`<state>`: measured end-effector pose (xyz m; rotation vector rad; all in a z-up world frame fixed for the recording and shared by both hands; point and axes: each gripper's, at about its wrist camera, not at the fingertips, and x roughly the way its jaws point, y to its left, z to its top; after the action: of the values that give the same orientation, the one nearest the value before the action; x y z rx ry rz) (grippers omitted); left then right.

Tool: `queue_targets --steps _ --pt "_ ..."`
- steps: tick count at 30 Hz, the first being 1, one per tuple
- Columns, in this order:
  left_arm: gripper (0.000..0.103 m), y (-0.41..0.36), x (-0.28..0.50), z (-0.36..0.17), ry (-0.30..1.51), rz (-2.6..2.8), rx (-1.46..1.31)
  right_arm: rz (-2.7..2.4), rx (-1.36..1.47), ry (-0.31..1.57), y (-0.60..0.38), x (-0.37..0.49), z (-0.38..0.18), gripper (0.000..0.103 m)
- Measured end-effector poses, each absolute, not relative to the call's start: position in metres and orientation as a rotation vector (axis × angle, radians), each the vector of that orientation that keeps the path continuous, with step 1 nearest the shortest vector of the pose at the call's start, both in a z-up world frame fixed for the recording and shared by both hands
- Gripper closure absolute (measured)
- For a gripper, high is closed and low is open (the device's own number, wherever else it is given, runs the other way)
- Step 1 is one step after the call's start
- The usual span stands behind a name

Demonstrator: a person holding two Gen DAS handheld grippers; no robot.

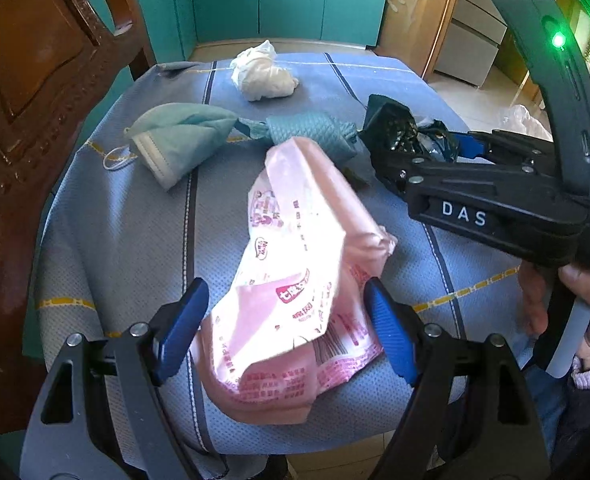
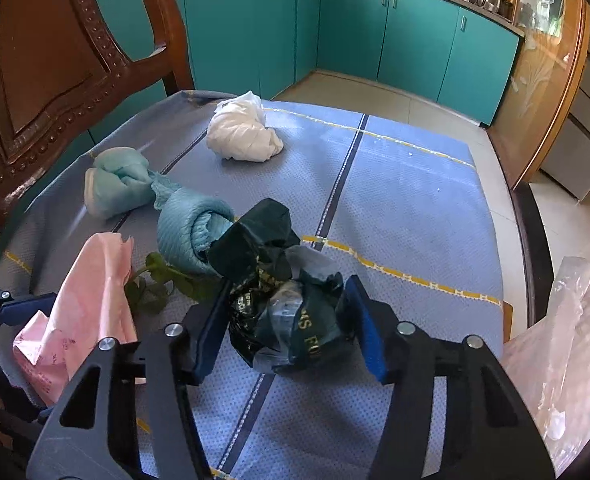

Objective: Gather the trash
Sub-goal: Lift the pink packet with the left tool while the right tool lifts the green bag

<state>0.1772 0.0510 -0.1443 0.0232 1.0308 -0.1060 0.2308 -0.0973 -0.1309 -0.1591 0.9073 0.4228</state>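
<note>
Pink wrapper (image 1: pixel 291 300) lies low in frame between the left gripper's (image 1: pixel 285 330) wide-apart jaws; right gripper (image 2: pixel 291 328) clamps crumpled dark bag (image 2: pixel 283 300).

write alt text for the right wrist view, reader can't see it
The right gripper has its blue pads against either side of a crumpled dark green wrapper on a blue tablecloth. Behind lie a rolled teal cloth, a face mask and a white wad; a pink bag sits left.

Far right of tablecloth (image 2: pixel 415 200) bare; carved chair back (image 2: pixel 55 80) walls left edge, seemingly close.
</note>
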Motion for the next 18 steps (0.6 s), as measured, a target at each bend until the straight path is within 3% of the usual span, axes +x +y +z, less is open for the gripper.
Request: queue_targets --steps 12,18 --pt "0.023 0.048 0.174 -0.143 1.015 -0.111 0.028 0.402 -0.104 0.889 -0.11 0.221 -0.121 0.046" --pt "0.041 0.046 0.173 -0.141 1.001 -0.114 0.035 0.388 -0.108 0.879 -0.11 0.22 -0.119 0.046"
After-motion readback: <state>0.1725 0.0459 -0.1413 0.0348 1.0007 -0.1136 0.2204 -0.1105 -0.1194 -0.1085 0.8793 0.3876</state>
